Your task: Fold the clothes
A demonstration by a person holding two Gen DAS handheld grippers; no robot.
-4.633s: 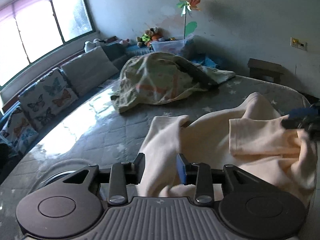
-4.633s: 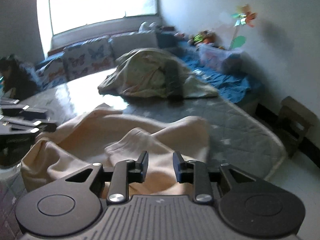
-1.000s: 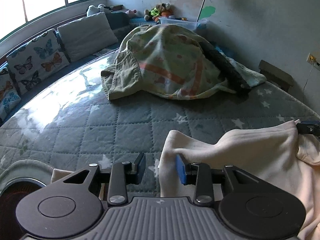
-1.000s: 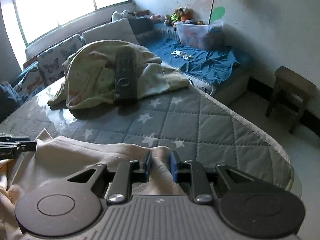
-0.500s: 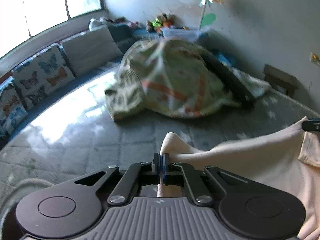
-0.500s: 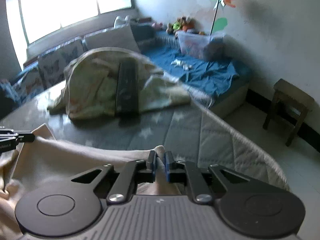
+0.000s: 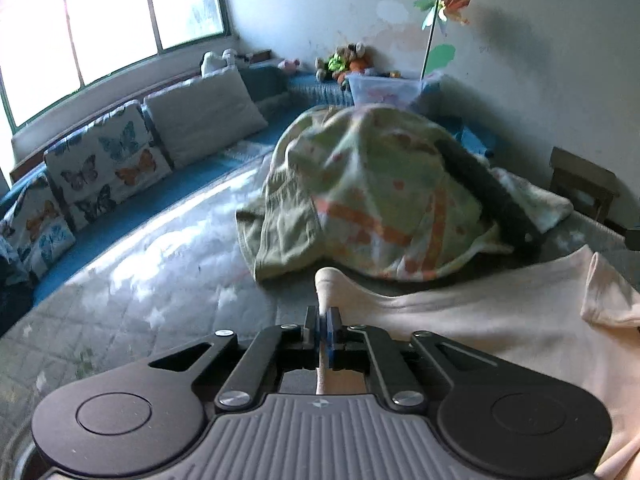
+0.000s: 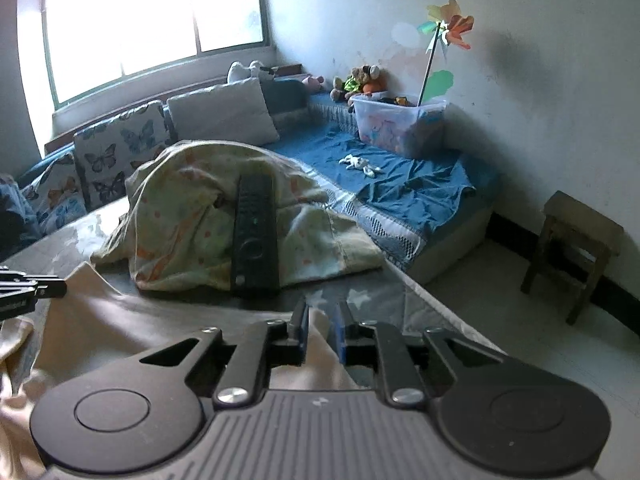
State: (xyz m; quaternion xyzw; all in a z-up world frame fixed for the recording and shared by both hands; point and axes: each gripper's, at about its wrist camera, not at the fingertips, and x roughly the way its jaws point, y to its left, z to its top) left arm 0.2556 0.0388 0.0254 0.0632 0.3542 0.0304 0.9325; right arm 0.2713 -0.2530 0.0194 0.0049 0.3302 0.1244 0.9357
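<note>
My left tongs (image 7: 323, 330) are pinched tight on a fold at the edge of the pale peach cotton garment (image 7: 480, 320), which stretches across to my right tongs (image 8: 320, 330) above the grey quilted star-print mattress (image 7: 168, 280). The right tongs' jaws are opening, the cloth between their pads with a small gap on one side. Beyond lies a crumpled green-and-orange patterned blanket (image 8: 192, 216) with a black remote control (image 8: 256, 232) on top.
</note>
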